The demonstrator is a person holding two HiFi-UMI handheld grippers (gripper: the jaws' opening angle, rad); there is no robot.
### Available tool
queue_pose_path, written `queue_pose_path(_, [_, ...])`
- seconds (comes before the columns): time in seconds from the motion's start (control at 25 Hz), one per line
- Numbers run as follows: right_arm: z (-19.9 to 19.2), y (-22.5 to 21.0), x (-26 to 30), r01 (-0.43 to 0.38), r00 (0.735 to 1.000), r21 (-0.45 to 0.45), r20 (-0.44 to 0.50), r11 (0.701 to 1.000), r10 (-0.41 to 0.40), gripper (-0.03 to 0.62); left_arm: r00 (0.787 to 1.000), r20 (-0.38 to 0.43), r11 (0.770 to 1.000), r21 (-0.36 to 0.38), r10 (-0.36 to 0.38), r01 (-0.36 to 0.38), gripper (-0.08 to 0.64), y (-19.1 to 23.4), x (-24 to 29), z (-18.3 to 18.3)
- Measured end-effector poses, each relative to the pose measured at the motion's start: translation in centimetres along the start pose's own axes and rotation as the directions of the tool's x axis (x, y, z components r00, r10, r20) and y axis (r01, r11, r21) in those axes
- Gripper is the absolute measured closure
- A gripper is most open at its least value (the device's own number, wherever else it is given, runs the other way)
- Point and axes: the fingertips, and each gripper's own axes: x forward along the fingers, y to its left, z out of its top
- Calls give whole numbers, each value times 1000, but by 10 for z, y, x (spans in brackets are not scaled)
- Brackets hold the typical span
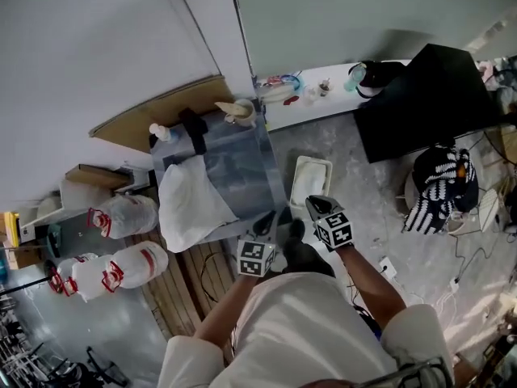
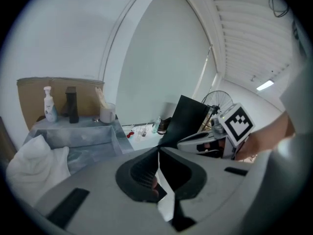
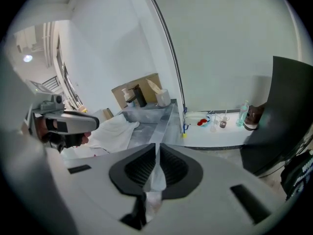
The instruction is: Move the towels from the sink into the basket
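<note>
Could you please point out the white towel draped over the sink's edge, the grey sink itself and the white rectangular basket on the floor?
White cloth towel (image 1: pixel 190 204): head view, middle of the draped cloth.
Grey sink (image 1: pixel 242 168): head view, bare inside of the basin.
White rectangular plastic basket (image 1: pixel 313 161): head view, far rim.

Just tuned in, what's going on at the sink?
A person holds the left gripper and the right gripper side by side in front of the sink, both with jaws together and no towel clearly in either. One white towel hangs over the sink's edge. The white basket sits on the floor beside the sink; its contents can't be made out.
</note>
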Motion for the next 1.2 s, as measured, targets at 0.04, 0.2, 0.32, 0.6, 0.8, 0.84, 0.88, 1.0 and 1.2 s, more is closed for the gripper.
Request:
queue_pose_path(0.04, [3, 6, -3, -3, 1000, -5, 4, 1000, 3, 566, 1000, 2, 1000, 1, -1, 1, 546, 2, -8, 2])
queue_pose_path(0.2, [16, 32, -10, -30, 999, -28, 15, 999, 31, 581, 1000, 14, 999, -30, 14, -14, 546, 17, -41, 9])
queue_pose_path(0.32, [27, 49, -14, -42, 999, -53, 25, 998, 43, 588, 999, 33, 998, -53, 32, -30, 546, 29, -60, 15])
queue_pose_path(0.6, [57, 75, -14, -56, 996, -103, 63, 993, 63, 589, 991, 93, 993, -74, 94, -87, 546, 61, -99, 30])
queue_pose_path(0.8, [77, 92, 2, -75, 994, -134, 69, 988, 85, 589, 984, 114, 988, -90, 138, -128, 546, 87, -117, 29])
queue_pose_path(0.84, [80, 96, 5, -80, 994, -139, 69, 987, 90, 589, 982, 117, 986, -94, 148, -137, 546, 92, -121, 28])
queue_pose_path(0.88, [84, 101, 9, -86, 993, -144, 69, 986, 96, 589, 981, 116, 985, -101, 153, -142, 546, 97, -125, 28])
queue_pose_path(1.0, [90, 117, 20, -109, 991, -160, 62, 981, 121, 589, 979, 113, 980, -126, 171, -156, 546, 109, -135, 24])
queue_pose_path(1.2, [92, 143, 45, -155, 986, -171, 32, 973, 162, 589, 970, 108, 967, -159, 216, -198, 546, 133, -148, 14])
